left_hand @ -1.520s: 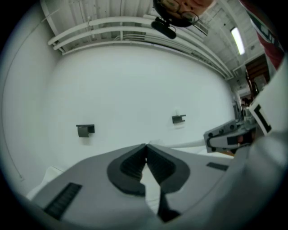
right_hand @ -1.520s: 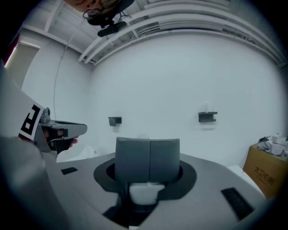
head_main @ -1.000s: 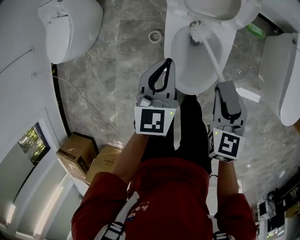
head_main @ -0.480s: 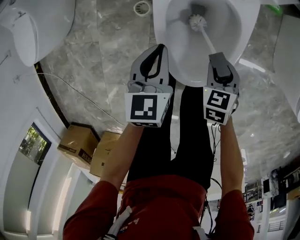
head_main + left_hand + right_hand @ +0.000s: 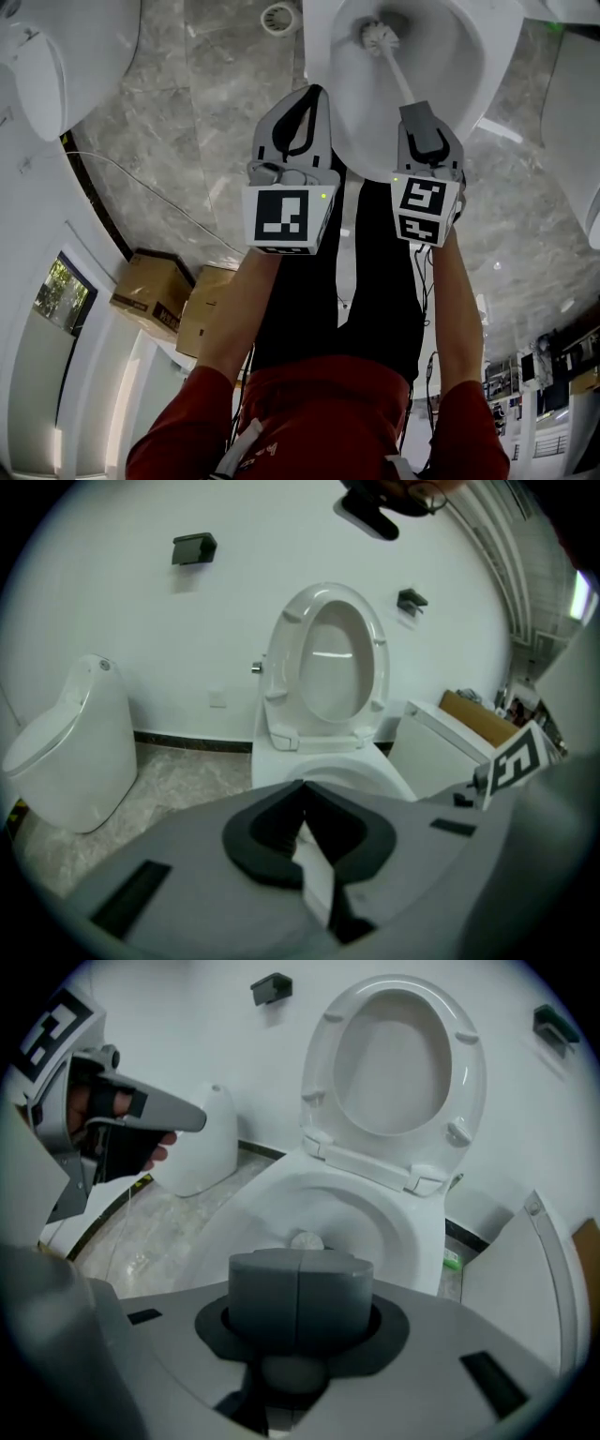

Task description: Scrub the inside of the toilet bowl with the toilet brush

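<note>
Looking down in the head view, I hold my right gripper over the near rim of the toilet bowl. The toilet brush goes up from it at a slant, and its white bristle head lies inside the bowl, near the far side. My left gripper is just beside the right one, over the grey stone floor at the left edge of the bowl. A second white toilet stands well apart at the left, and two cardboard boxes lie close to the wall.

In the left gripper view the two jaws are pressed together at the tips and nothing is between them. Behind them the seat stands raised against the white wall.

In the right gripper view the jaws are closed tight on the brush handle — a round grey end shows just under them. Past the jaws I see the top of the bristle head, low in the bowl, and my left gripper at the left side.
</note>
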{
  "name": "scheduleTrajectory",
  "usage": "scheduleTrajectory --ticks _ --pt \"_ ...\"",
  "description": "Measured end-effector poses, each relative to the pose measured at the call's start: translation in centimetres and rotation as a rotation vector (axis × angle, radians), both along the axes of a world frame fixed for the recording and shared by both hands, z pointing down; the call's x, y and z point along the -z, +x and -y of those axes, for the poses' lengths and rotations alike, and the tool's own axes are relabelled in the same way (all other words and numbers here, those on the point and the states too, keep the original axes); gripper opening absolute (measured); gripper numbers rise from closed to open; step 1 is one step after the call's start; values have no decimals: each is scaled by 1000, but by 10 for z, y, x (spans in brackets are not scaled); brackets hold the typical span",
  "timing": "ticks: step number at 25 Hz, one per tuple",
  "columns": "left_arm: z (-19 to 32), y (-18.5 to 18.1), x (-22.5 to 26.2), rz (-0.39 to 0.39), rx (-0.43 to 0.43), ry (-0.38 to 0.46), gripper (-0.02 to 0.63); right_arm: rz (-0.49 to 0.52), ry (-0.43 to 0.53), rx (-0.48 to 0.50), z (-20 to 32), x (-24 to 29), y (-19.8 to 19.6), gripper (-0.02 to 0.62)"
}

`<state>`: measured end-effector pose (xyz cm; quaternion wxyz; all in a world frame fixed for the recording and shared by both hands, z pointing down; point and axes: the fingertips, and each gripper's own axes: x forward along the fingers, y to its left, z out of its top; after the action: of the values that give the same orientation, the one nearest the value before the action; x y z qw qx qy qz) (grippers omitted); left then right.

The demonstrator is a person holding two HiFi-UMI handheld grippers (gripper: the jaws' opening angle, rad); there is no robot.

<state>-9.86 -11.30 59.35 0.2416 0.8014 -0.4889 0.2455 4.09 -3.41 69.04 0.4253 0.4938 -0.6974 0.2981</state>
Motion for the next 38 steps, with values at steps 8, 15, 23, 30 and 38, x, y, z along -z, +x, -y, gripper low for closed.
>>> scheduleTrajectory --ticks 8,15,23,30,38 --pt "0 7 -4 0 -8 -42 2 -49 117 15 69 14 23 147" --pt "7 21 -1 -19 -11 -8 2 -159 45 -32 41 17 91 146" --pt "-4 28 -4 -20 -21 -29 2 -66 -142 -52 -49 0 54 146" --pt "-13 24 -3 -15 -29 -38 2 67 -99 -117 -22 1 2 147" --pt "-23 37 -3 -16 -54 -73 2 -13 43 -32 56 -6 16 146"
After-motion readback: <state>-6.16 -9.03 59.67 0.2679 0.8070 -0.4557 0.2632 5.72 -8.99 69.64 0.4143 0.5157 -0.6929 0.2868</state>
